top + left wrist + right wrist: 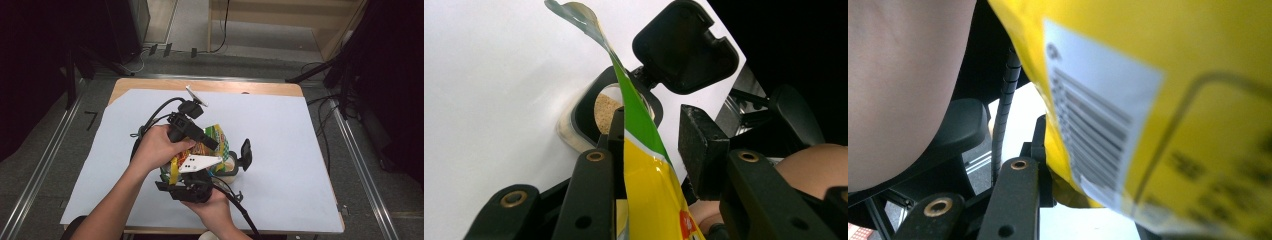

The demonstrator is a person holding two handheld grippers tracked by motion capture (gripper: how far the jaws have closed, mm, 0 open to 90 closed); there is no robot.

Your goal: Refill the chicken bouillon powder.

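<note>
White sheeting covers the table point(280, 130), where both grippers, left gripper point(649, 135) and right gripper point(1048, 165), clamp the yellow-green bag point(212, 142) tilted over the open-lidded container point(589, 112); pouring appears partly done.

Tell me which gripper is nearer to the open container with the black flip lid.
Left. The left gripper, with the yellow bag between its jaws, hangs just over the container. The right gripper sits at the bag's other end, nearer the person.
</note>
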